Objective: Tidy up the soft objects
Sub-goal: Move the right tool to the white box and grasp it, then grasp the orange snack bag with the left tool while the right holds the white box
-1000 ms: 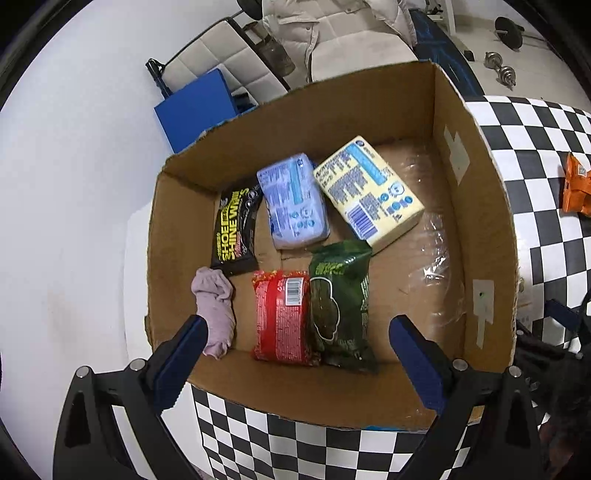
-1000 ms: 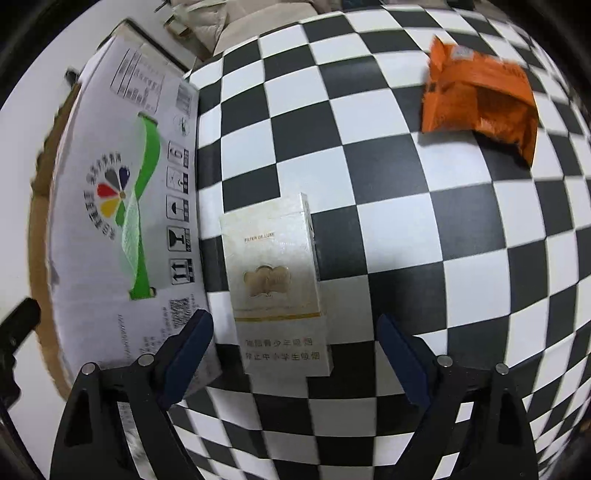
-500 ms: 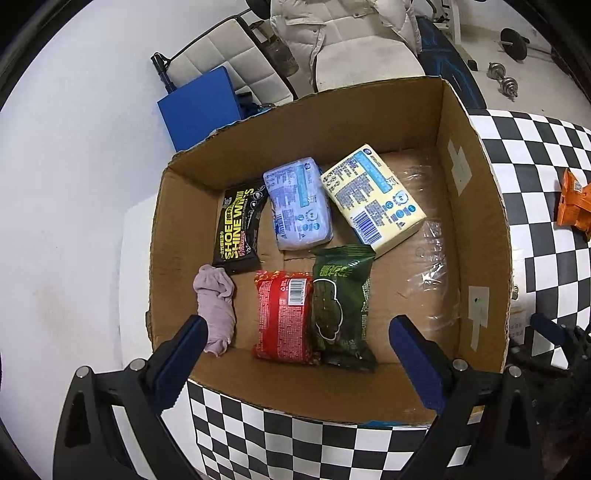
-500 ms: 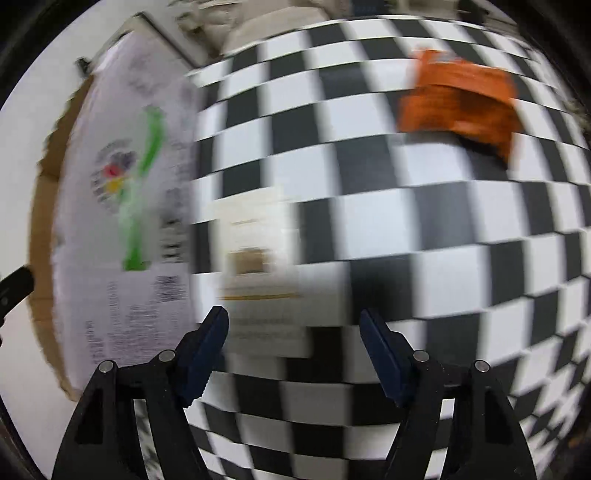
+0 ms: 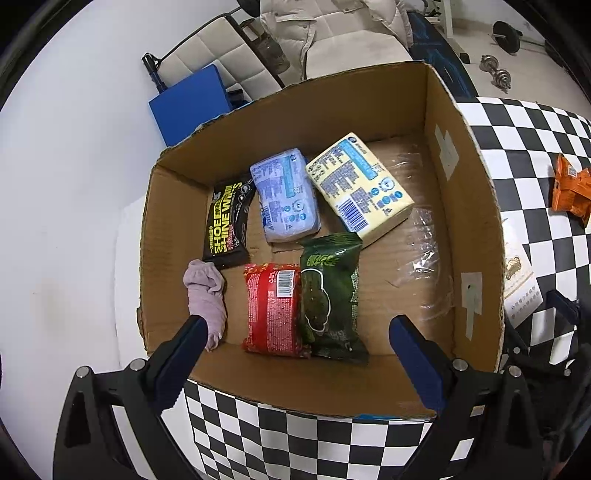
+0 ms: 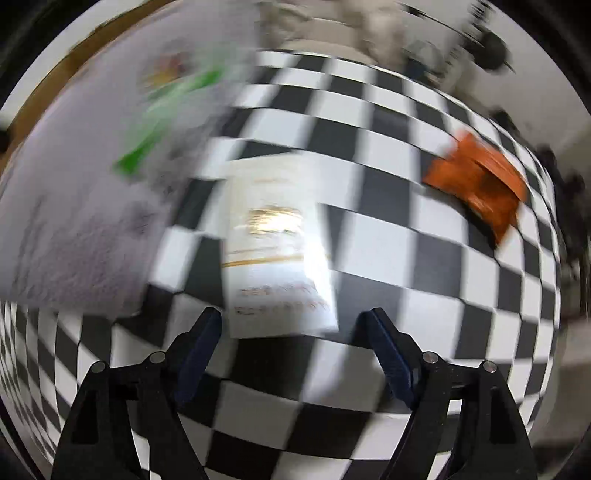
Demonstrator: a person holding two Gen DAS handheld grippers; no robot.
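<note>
Right wrist view, heavily blurred, shows a white pack [image 6: 275, 247] lying flat on the checkered table [image 6: 388, 243], just ahead of the right gripper [image 6: 291, 332], whose jaws stand apart and empty with the pack's near edge just ahead of the gap between them. An orange packet [image 6: 476, 184] lies on the table to the far right, well apart from the pack. A white carton wall with a green mark fills the left of this view, close beside the pack. Left wrist view looks down into the box [image 5: 476, 206], an open cardboard carton standing on the same table. Inside it, a black wipes pack [image 5: 227, 221], a pale blue pack [image 5: 286, 195] and a yellow pack [image 5: 360, 188] lie along the far side, while a pink cloth [image 5: 207, 291], a red packet [image 5: 271, 306] and a green packet [image 5: 330, 295] lie nearer; red and green touch side by side. Clear plastic film [image 5: 421, 254] lies on the box floor at the right. The left gripper [image 5: 295, 347] hovers over the box's near edge, jaws wide and holding nothing. Outside the box's right wall this view also catches the white pack [image 5: 521, 280] and the orange packet [image 5: 570, 190]. Beyond the box sit a blue case [image 5: 188, 103] and a beige jacket [image 5: 332, 33].
</note>
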